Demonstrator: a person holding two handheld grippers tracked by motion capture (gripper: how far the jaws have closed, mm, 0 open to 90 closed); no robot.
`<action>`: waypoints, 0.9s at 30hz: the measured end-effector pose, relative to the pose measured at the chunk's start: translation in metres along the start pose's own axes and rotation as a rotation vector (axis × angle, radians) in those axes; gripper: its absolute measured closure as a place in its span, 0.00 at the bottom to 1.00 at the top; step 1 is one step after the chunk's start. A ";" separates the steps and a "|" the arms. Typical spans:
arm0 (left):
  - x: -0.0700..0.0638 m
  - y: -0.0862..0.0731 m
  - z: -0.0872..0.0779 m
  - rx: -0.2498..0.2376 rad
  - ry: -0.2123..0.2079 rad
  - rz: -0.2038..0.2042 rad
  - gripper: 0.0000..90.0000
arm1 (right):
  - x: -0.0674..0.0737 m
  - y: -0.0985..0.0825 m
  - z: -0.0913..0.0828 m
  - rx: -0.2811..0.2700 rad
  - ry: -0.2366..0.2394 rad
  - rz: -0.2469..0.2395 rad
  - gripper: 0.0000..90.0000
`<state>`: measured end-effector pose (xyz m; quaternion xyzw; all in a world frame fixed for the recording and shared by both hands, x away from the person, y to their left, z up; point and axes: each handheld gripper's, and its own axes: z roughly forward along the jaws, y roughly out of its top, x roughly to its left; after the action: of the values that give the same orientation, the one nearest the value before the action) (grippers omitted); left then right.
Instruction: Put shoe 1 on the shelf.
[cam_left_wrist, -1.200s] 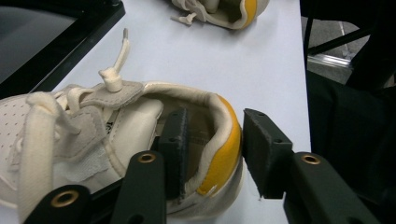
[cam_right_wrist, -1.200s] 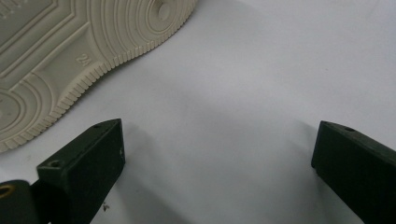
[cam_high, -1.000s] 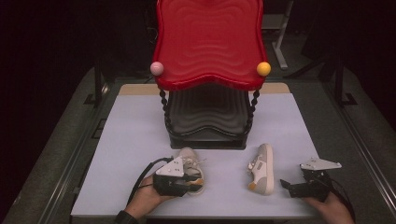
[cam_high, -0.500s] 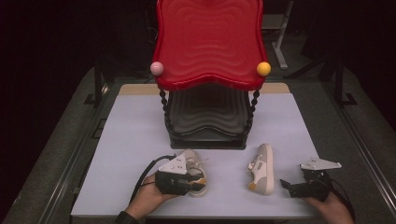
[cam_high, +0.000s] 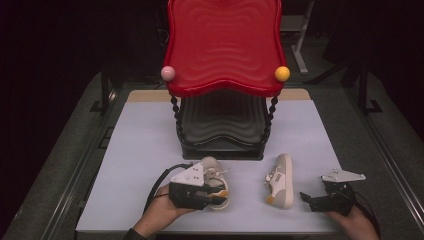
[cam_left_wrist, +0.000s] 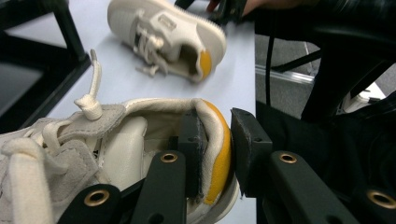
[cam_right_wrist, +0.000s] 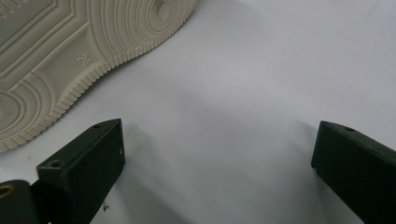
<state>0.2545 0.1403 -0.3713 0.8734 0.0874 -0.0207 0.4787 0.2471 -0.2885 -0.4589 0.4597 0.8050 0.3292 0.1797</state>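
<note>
A cream shoe (cam_high: 212, 169) with a yellow heel patch sits at the near left of the white table top (cam_high: 140, 150). My left gripper (cam_high: 218, 194) is shut on the cream shoe's heel. In the left gripper view one pad (cam_left_wrist: 191, 149) is inside the shoe (cam_left_wrist: 116, 154) and the other presses the yellow heel from outside. A second, matching shoe (cam_high: 280, 180) (cam_left_wrist: 168, 37) lies on its side to the right. Just right of the second shoe my right gripper (cam_high: 307, 201) (cam_right_wrist: 219, 144) rests open over bare table, with the ribbed sole (cam_right_wrist: 70, 46) ahead of it at upper left.
A two-tier rack stands mid-table: a red wavy tray (cam_high: 223, 45) on top, a black shelf (cam_high: 222, 125) under it, a pink ball (cam_high: 168, 73) and a yellow ball (cam_high: 282, 73) at its front corners. Dark floor and stands surround the table.
My left gripper has risen a little with the shoe's heel in it, and the shoe has shifted slightly with it. The right gripper and the second shoe have stayed put.
</note>
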 end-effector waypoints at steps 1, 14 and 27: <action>-0.002 0.005 -0.002 -0.003 0.001 0.009 0.83 | 0.000 0.000 0.000 -0.001 -0.001 -0.001 0.02; -0.007 0.034 -0.008 -0.028 0.002 0.066 0.83 | 0.000 0.000 0.000 0.000 -0.001 -0.002 0.02; 0.016 0.060 -0.013 -0.035 0.055 0.146 0.83 | 0.000 0.000 0.000 -0.001 0.000 0.001 0.02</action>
<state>0.2796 0.1217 -0.3168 0.8692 0.0368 0.0398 0.4915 0.2470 -0.2884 -0.4589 0.4598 0.8047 0.3298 0.1799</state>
